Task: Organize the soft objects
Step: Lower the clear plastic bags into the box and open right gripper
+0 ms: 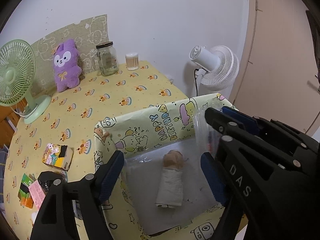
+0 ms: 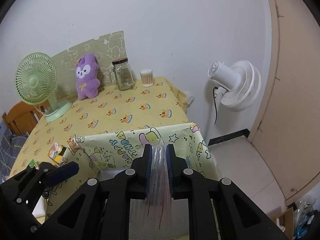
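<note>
The left hand-held gripper (image 1: 162,172) stands wide open and holds nothing, tilted down over a box (image 1: 140,120) wrapped in birthday-print paper. Its left finger (image 1: 112,172) rides at the box's left wall and its right finger (image 1: 212,178) hangs inside the box. Between and just beyond those fingers, on the white floor of the box, lies a rolled pale cloth bundle (image 1: 171,188) with a tan end, touched by neither pad. The right hand-held gripper (image 2: 158,168) also tilts downward, just to the right of the left one at the box's right wall, its jaws nearly together and pinching a crumpled clear plastic bag (image 2: 159,180) with red marks, which hangs down between the blue pads. Beyond both grippers, on the bench (image 1: 124,92) with its yellow printed cover, a purple plush toy (image 1: 66,66) leans upright against the back board. A glass jar (image 1: 107,59) stands to the toy's right.
</note>
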`<action>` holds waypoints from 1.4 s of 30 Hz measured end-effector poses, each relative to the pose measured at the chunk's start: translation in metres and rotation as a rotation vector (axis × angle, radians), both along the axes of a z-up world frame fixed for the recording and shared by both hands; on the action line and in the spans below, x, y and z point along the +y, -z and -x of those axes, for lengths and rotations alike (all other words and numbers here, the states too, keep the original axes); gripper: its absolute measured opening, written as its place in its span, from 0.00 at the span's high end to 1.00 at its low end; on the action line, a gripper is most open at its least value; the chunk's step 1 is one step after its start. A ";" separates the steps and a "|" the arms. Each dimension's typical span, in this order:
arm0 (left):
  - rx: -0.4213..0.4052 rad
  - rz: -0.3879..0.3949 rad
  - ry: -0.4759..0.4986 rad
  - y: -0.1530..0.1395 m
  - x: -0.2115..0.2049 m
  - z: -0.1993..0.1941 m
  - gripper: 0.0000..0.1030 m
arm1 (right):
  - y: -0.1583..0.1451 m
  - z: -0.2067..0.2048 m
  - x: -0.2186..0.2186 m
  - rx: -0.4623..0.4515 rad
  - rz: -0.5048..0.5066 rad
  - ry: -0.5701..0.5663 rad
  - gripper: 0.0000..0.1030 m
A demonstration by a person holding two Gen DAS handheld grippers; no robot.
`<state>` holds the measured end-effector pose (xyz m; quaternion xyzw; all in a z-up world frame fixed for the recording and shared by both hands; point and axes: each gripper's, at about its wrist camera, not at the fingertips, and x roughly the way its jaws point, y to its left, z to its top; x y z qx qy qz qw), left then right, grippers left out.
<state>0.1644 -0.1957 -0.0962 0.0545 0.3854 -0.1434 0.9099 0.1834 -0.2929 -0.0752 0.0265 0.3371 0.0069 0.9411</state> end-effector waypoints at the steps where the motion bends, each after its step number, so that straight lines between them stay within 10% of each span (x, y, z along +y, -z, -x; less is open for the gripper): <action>1: 0.002 0.001 0.001 0.000 0.000 0.000 0.20 | 0.000 0.000 0.000 -0.002 -0.001 -0.007 0.78; 15: -0.006 -0.001 -0.026 -0.014 0.006 0.006 0.18 | -0.020 0.010 0.010 -0.017 0.048 -0.025 0.20; 42: -0.167 0.036 0.003 -0.067 0.076 0.056 0.09 | -0.073 0.071 0.077 -0.131 0.020 0.069 0.03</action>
